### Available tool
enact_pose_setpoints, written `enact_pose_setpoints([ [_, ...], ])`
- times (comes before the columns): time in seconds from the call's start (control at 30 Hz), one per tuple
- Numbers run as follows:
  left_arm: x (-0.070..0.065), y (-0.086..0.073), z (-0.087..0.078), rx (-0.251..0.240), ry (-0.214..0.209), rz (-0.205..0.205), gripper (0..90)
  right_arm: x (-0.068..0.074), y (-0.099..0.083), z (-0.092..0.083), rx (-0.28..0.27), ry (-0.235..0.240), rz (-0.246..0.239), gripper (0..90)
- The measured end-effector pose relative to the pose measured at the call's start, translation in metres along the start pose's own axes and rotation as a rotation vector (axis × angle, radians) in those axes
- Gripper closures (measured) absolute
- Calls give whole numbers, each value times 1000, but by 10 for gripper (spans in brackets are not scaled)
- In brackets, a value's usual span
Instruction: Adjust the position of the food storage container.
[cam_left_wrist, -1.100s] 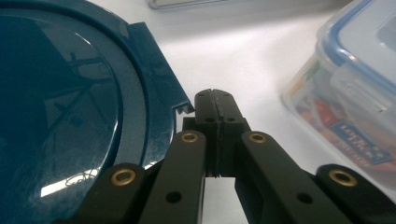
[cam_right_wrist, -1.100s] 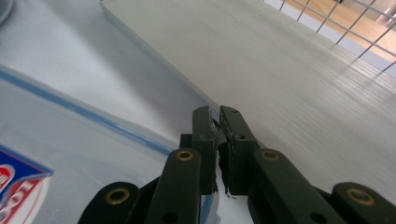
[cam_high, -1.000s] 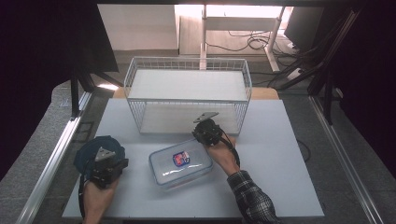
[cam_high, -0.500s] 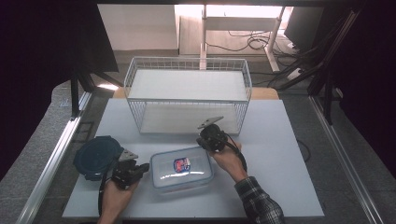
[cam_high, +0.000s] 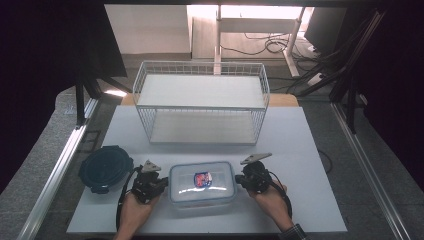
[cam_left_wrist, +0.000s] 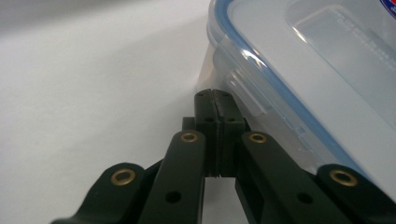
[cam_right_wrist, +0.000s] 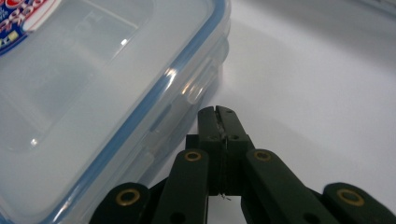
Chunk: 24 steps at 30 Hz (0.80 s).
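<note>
A clear rectangular plastic container (cam_high: 202, 183) with a blue-sealed lid and a red sticker lies near the table's front edge. My left gripper (cam_high: 162, 183) is at its left short side, jaws shut and empty, tips close under the side latch (cam_left_wrist: 243, 84). My right gripper (cam_high: 240, 180) is at the container's right short side, also shut and empty. In the right gripper view the closed tips (cam_right_wrist: 217, 112) sit just below the container's (cam_right_wrist: 93, 93) side clip. In the left gripper view my left gripper (cam_left_wrist: 214, 95) points at the container's wall (cam_left_wrist: 299, 70).
A round dark blue lidded container (cam_high: 106, 168) sits at the front left, just beside my left hand. A white wire two-level rack (cam_high: 201, 102) stands behind the clear container. The white tabletop (cam_high: 305, 150) extends to the right.
Both hands have closed in on the clear container. The left gripper came right from beside the round container; the right came down from the container's far corner to its right side.
</note>
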<state>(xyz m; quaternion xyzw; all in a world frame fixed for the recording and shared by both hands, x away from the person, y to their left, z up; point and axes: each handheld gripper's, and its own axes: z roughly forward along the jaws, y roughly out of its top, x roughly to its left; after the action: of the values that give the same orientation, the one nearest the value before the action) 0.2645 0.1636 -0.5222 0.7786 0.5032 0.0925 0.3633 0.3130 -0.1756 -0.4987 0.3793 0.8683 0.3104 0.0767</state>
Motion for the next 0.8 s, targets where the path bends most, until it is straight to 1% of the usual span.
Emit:
enact_pose_setpoints([
  [0.07,1,1,1,-2,-15,-5,899,3,-7,-5,-3,1,10,890],
  [0.1,1,1,1,-2,-15,-5,900,3,-7,-5,-3,1,10,890],
  [0.13,-1,3,2,-3,-16,-4,900,6,-11,-8,-4,-8,8,890],
  [0.23,-3,3,4,-4,-20,2,899,9,-15,-12,0,-32,-5,889],
  [0.3,-5,3,4,-3,-31,6,899,8,-17,-11,-6,-37,-5,889],
  [0.33,-7,3,5,-4,-23,11,900,7,-17,-10,-6,-35,-3,889],
  [0.37,-8,3,5,-2,-19,19,900,6,-17,-9,-15,-31,9,889],
  [0.4,-7,3,4,-1,-23,13,899,5,-17,-9,-15,-28,14,889],
  [0.43,-7,3,4,-1,-23,13,900,5,-16,-9,-13,-30,10,889],
  [0.5,-6,2,4,5,-39,9,899,7,-17,-9,-13,-39,5,888],
  [0.53,-6,2,3,3,-40,10,898,6,-17,-10,-12,-35,6,883],
  [0.6,-5,0,-2,-1,-24,19,895,4,-18,-12,-30,-38,4,858],
  [0.63,-5,0,-2,-1,-24,19,854,4,-19,-14,-34,-51,3,841],
  [0.67,-3,-3,-8,-10,7,32,808,2,-21,-19,-49,-71,-4,825],
  [0.7,-2,-5,-12,-14,11,41,754,0,-22,-22,-61,-73,-3,817],
  [0.73,-1,-8,-16,-18,3,52,691,-2,-24,-27,-81,-70,-1,798],
  [0.77,-1,-8,-16,-18,3,52,619,-2,-24,-27,-81,-70,-1,798],
  [0.8,0,-14,-22,-24,-5,78,544,-5,-28,-38,-135,-63,13,722],
])
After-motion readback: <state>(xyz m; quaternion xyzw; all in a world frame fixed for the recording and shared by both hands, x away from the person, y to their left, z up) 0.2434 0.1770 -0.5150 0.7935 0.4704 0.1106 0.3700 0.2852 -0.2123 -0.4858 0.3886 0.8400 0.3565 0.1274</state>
